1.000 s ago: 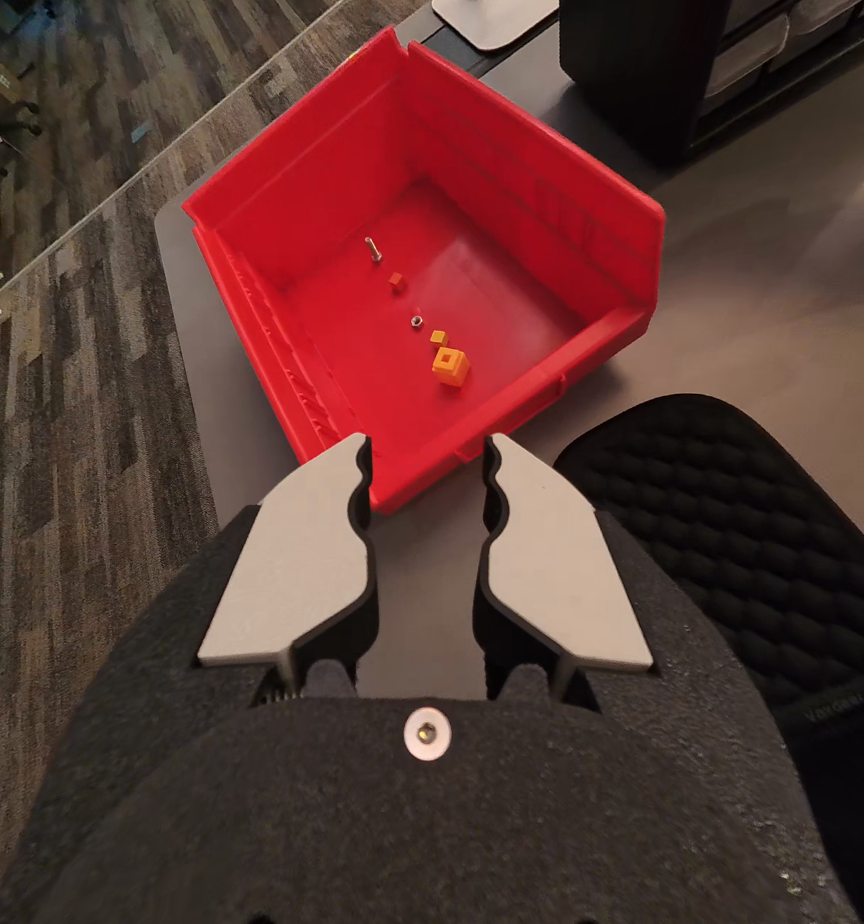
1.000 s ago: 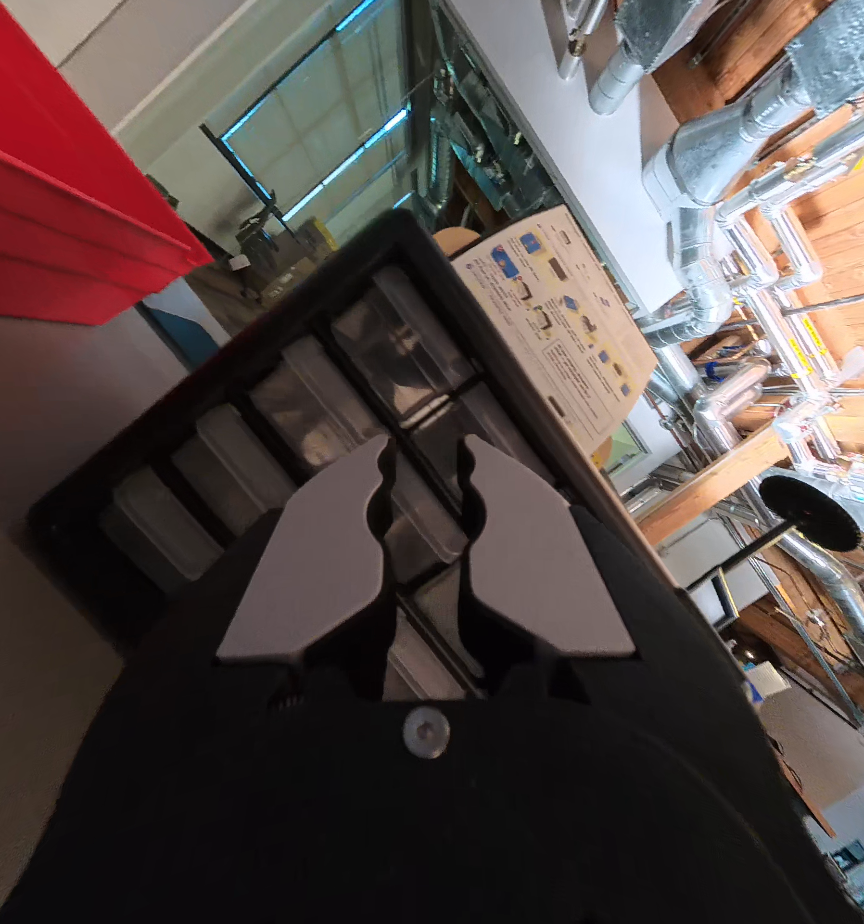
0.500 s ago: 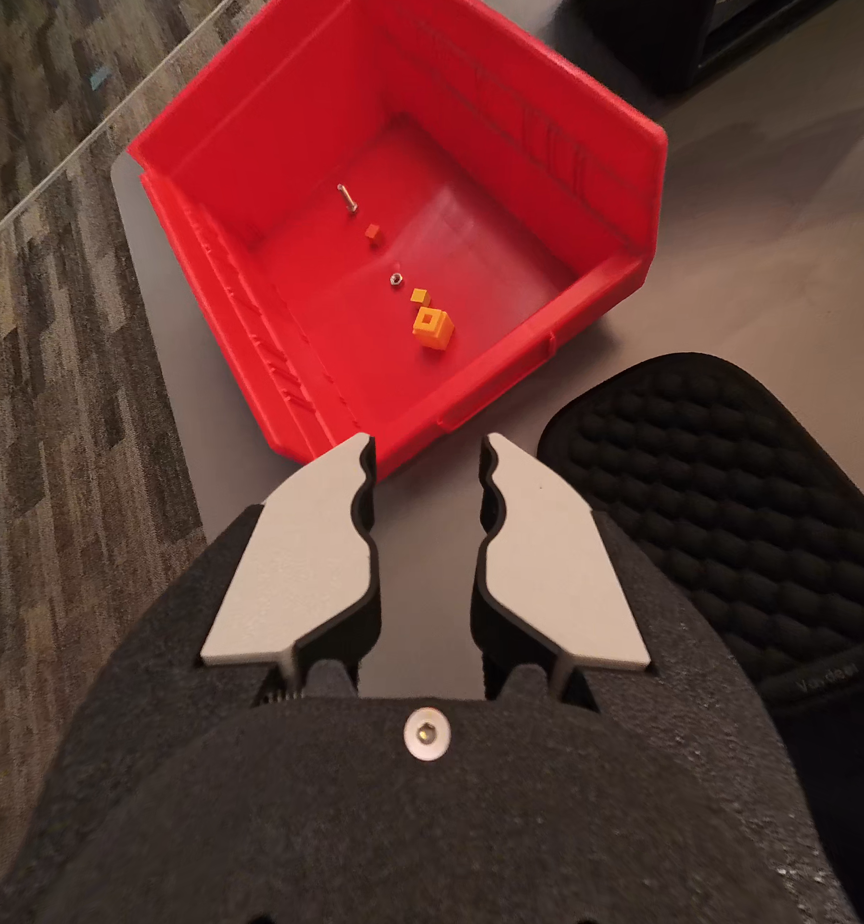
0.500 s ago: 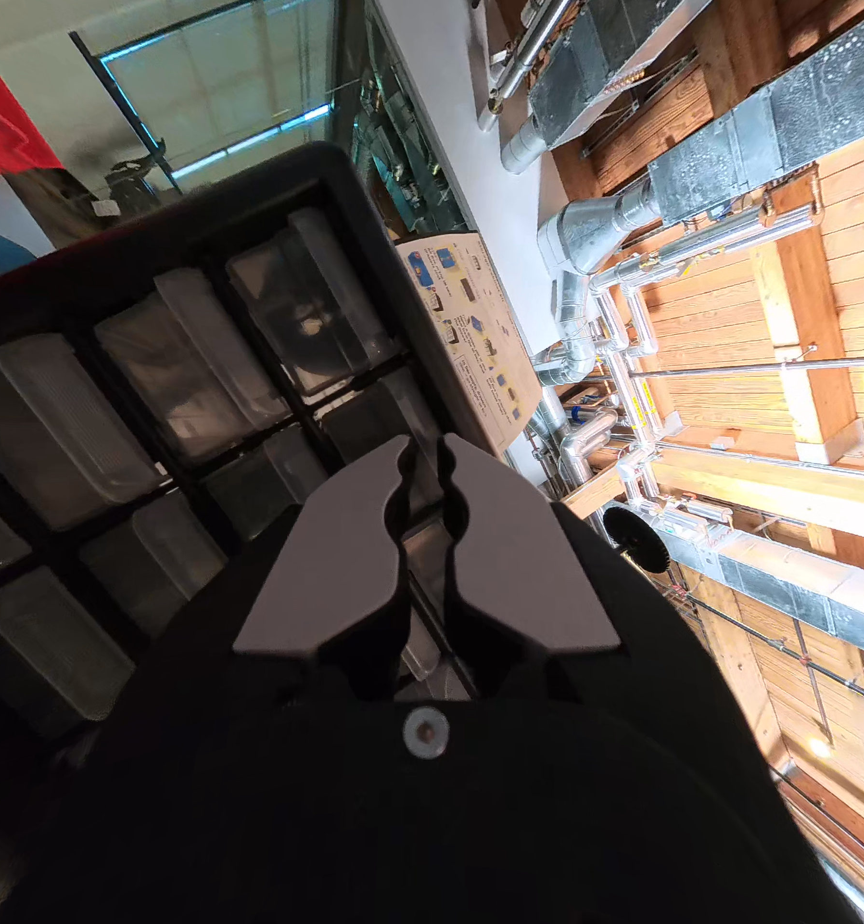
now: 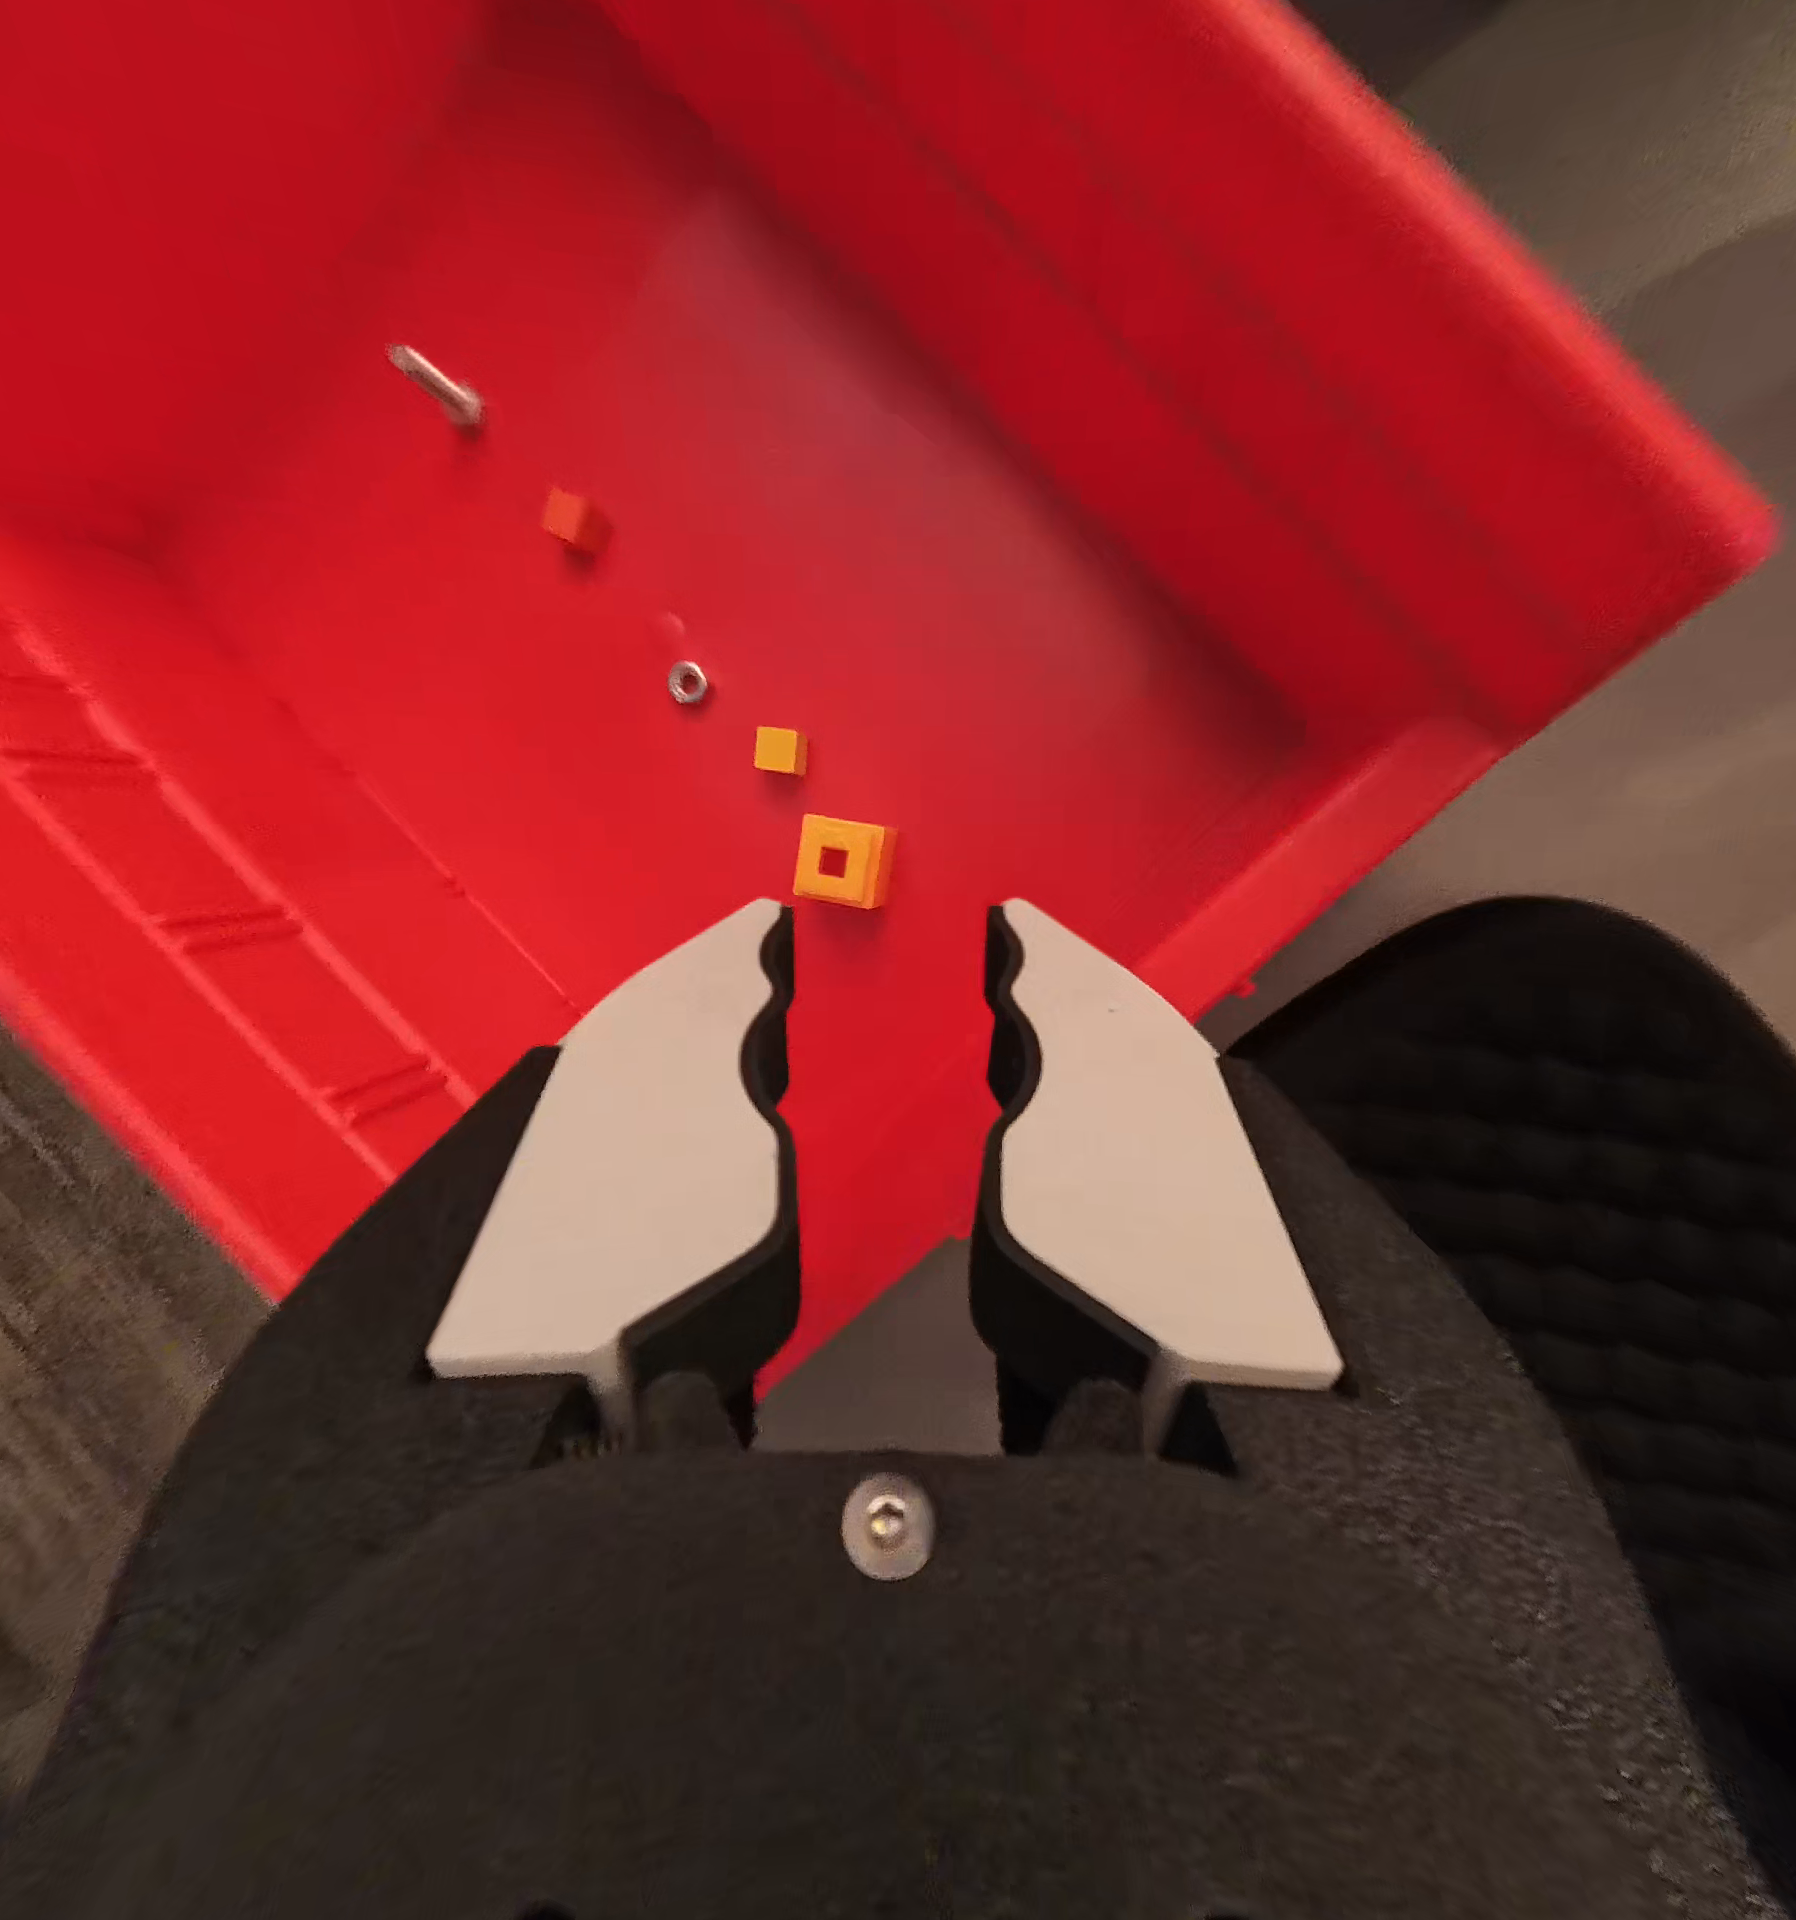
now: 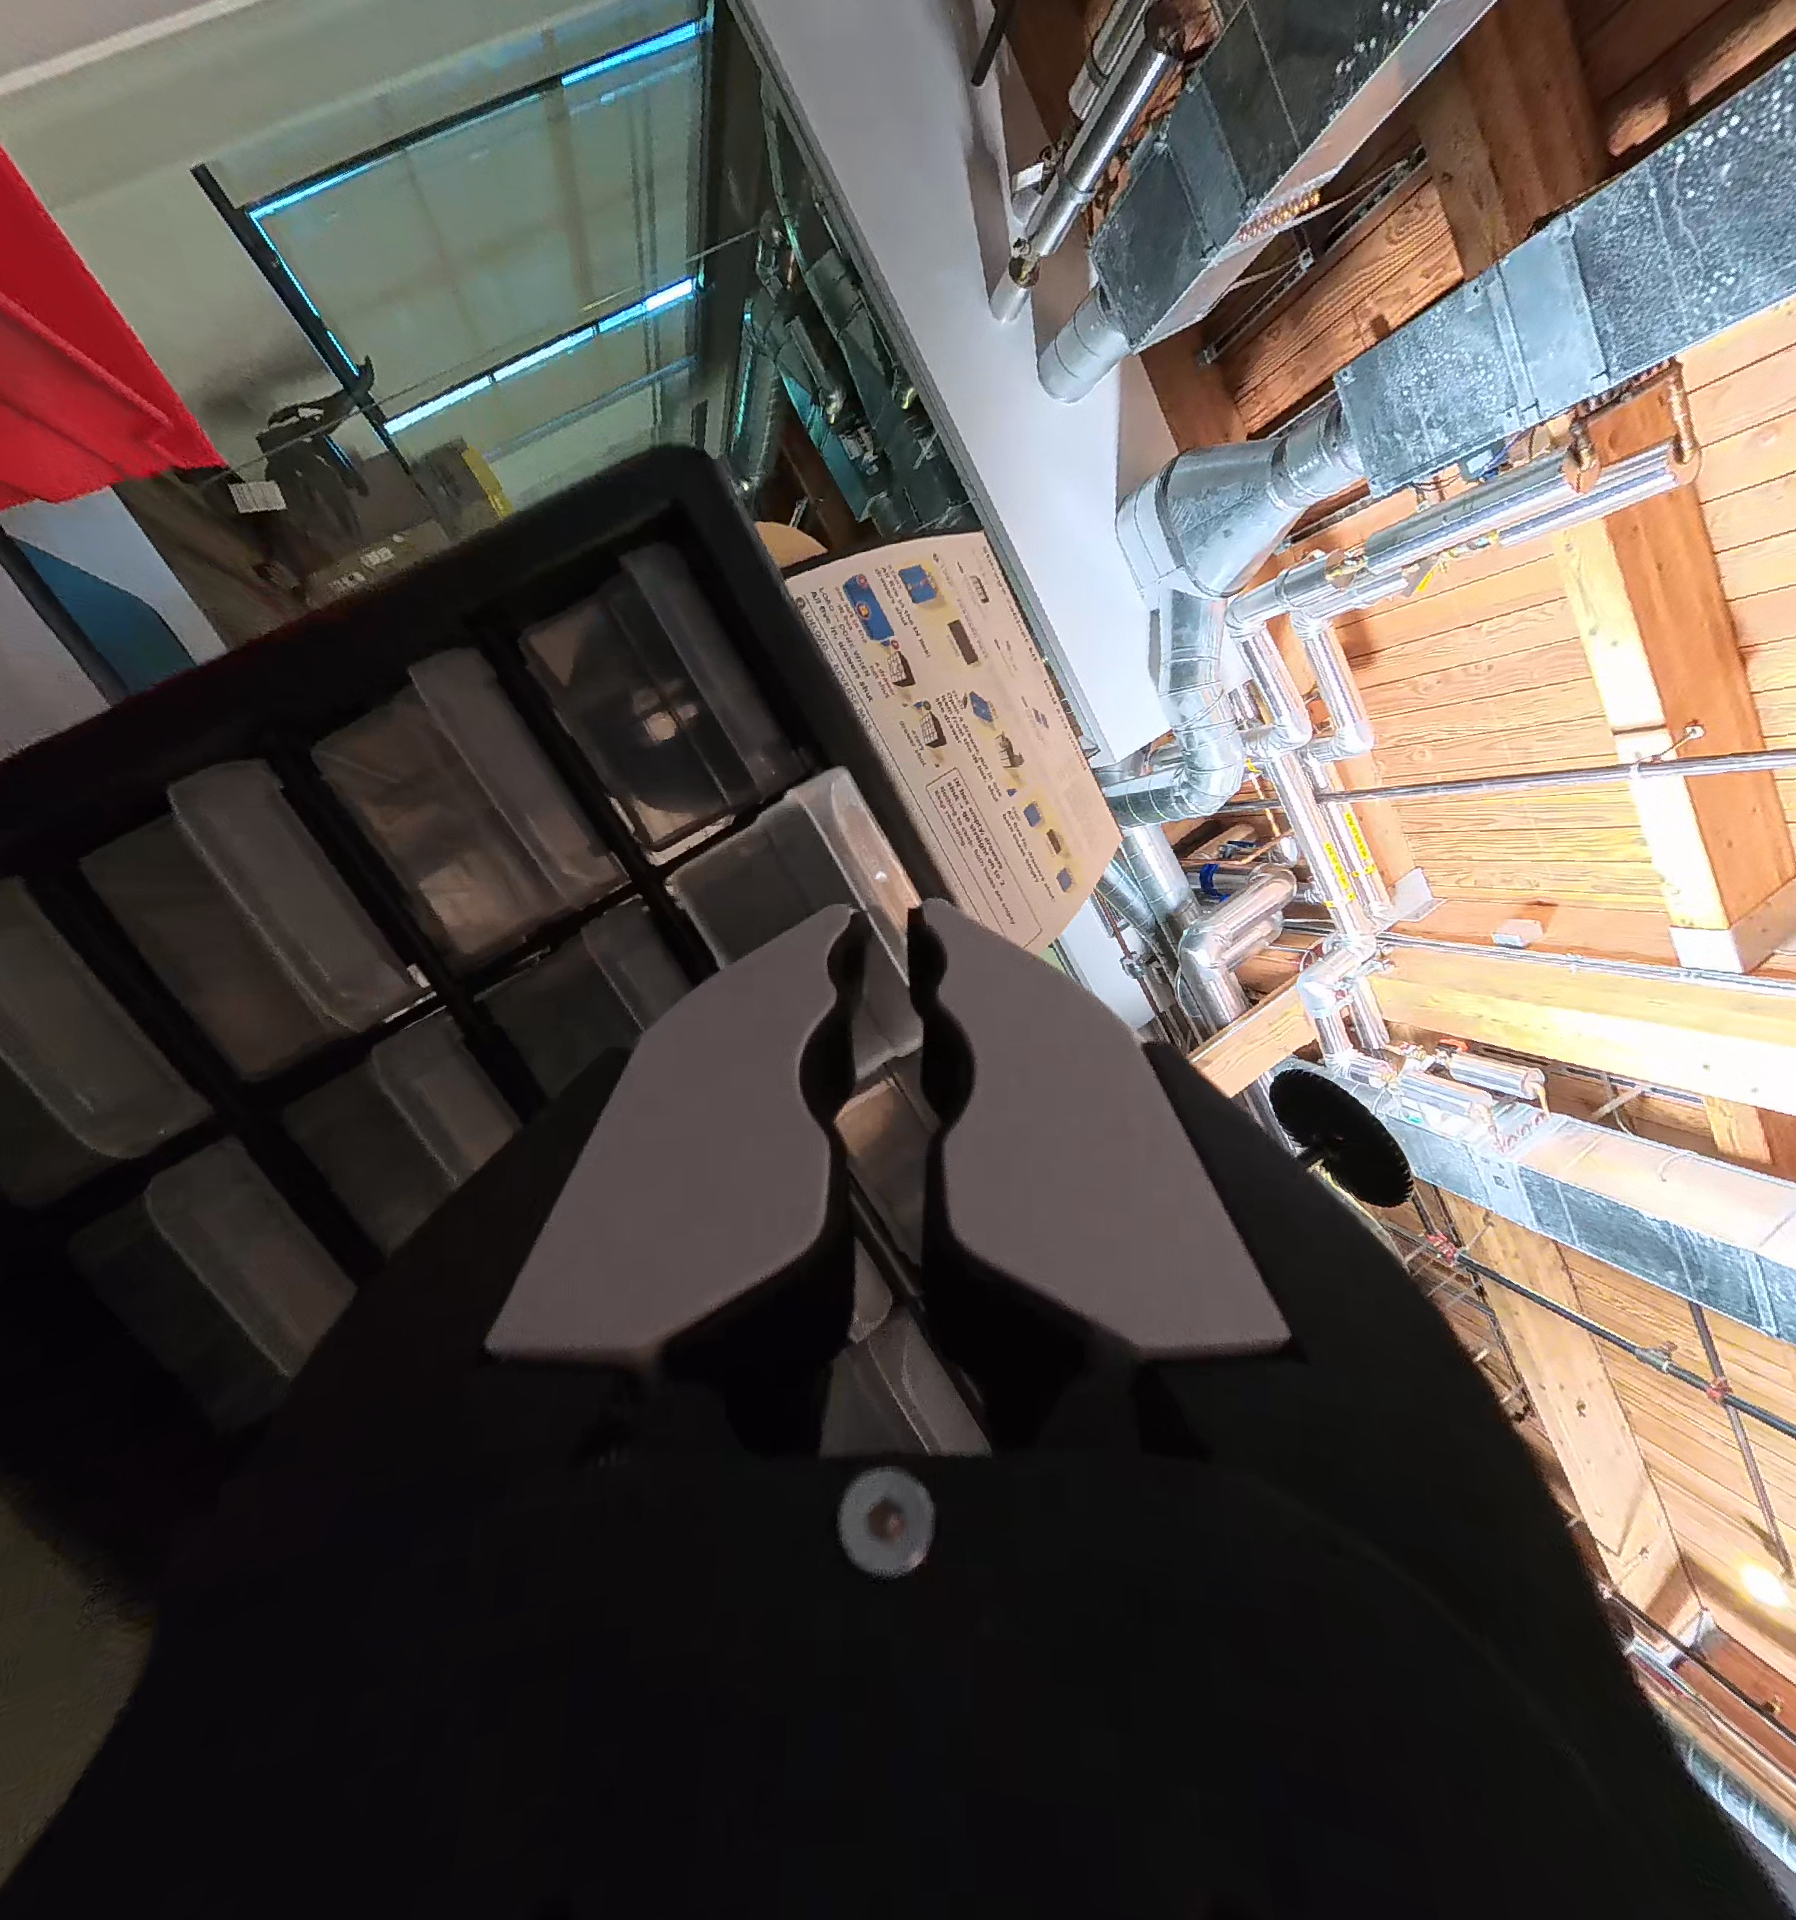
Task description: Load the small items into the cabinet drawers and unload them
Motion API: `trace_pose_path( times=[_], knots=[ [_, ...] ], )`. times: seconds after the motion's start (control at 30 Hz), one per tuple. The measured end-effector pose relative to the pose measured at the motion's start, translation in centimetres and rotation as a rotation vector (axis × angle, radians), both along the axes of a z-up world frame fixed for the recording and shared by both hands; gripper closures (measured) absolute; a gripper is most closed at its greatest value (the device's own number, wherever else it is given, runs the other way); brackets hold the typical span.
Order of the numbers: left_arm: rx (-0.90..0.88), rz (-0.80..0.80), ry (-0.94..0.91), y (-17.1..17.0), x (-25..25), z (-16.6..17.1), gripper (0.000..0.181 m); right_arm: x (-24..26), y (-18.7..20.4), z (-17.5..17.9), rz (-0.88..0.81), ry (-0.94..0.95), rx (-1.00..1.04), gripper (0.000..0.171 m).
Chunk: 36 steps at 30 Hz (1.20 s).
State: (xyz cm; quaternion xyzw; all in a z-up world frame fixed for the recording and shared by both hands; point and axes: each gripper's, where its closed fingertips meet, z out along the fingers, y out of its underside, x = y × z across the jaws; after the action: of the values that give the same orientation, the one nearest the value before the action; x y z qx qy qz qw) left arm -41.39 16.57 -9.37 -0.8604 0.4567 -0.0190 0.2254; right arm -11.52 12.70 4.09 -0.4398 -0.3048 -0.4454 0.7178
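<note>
The left gripper [image 5: 889, 914], spread wide, hangs over the red bin [image 5: 1237, 436] beside an orange block [image 5: 842, 862], while the right gripper [image 6: 883, 920], nearly closed, pinches a clear drawer [image 6: 811, 873] of the black cabinet [image 6: 354, 665].

i see a red bin [image 5: 1133, 343] of smooth, slightly glossy plastic, with moulded ribs on its wall at 9 o'clock. in it lie a shiny metal screw [image 5: 437, 384], a bright metal nut [image 5: 687, 682] and matt orange plastic cubes [image 5: 840, 860]. my left gripper [image 5: 889, 914] has matt grey plates on a grainy black body. the cabinet [image 6: 281, 675] is black plastic, its drawers [image 6: 458, 810] cloudy clear plastic. overhead: wood planks [image 6: 1559, 644], dull metal ducts [image 6: 1496, 343].
</note>
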Motion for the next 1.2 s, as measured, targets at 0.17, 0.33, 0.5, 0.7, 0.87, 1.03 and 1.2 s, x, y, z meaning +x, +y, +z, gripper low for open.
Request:
trace_pose_path(
  times=[0.17,0.33,0.5,0.7,0.87,1.03,1.2],
  knots=[
    [-0.063,-0.042,0.084,1.2,-0.4,-2.6,0.146,-0.4,-1.2,-0.2,0.013,-0.012,0.005,0.163],
    [-0.127,-0.057,0.032,1.4,0.1,-3.0,0.153,-0.8,-2.4,-0.3,0.029,-0.012,0.008,0.163],
    [-0.142,-0.075,0.136,2.1,-1.1,-3.6,0.154,-1.0,-3.5,-0.4,0.029,-0.023,0.012,0.163],
    [-0.172,-0.092,0.153,2.2,-0.7,-3.9,0.162,-1.3,-4.6,-0.6,0.03,-0.037,0.016,0.163],
    [-0.157,-0.11,0.177,2.2,-0.7,-4.0,0.162,-0.9,-5.0,-0.6,0.03,-0.023,0.01,0.163],
    [-0.14,-0.113,0.203,2.2,-1.0,-3.9,0.163,-1.8,-5.8,-0.7,0.057,-0.031,0.016,0.164],
    [-0.124,-0.093,0.175,2.3,-1.3,-3.1,0.163,-1.9,-5.8,-0.7,0.062,-0.025,0.014,0.163]
  ],
)
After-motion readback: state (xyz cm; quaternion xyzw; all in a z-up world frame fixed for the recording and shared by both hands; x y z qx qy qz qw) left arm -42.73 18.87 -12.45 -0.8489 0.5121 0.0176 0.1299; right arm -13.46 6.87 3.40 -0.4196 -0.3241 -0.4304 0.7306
